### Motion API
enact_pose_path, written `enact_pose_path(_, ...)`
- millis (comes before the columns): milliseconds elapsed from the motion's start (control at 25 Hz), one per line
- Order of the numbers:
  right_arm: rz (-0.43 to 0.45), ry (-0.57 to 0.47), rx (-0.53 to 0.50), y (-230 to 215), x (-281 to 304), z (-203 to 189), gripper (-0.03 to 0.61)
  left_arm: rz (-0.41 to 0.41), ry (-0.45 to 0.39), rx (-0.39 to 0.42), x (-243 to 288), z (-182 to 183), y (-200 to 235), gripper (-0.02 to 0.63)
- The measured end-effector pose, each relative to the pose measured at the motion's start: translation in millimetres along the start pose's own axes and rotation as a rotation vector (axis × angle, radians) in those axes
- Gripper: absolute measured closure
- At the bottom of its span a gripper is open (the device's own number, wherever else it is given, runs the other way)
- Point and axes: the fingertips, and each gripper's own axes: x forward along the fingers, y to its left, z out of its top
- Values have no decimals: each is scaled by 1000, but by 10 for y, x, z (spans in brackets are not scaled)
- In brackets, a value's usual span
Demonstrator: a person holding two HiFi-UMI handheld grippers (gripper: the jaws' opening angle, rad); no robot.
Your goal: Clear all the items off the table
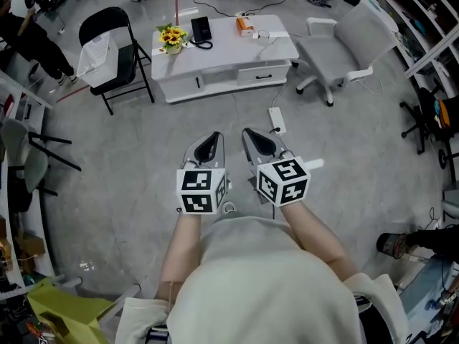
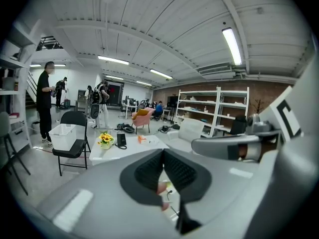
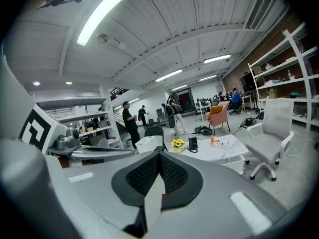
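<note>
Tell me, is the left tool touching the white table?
Apart. The head view shows a wide stretch of floor between the left tool and the white table.

I hold my left hand-held gripper point(image 1: 209, 140) point(image 2: 163, 154) and my right hand-held gripper point(image 1: 259, 138) point(image 3: 158, 156) side by side, just apart, both well short of the worktop point(image 1: 229, 45) and pointing toward it, tipped a little downward. Each has its jaws closed together with nothing between them. My left forearm point(image 1: 179, 253) and right forearm point(image 1: 317, 235) reach forward toward the worktop, bare and roughly parallel.
</note>
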Motion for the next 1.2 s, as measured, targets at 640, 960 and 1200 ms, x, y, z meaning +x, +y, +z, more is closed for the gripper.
enact_pose_path(640, 0, 19, 4, 172, 636, 60, 581, 8, 9, -21, 200, 36, 635, 604)
enact_pose_path(960, 3, 36, -10, 133, 843, 66, 581, 17, 26, -32, 348, 27, 789, 604)
enact_pose_path(1200, 19, 42, -14, 7, 1138, 124, 581, 36, 31, -37, 597, 76, 943, 604)
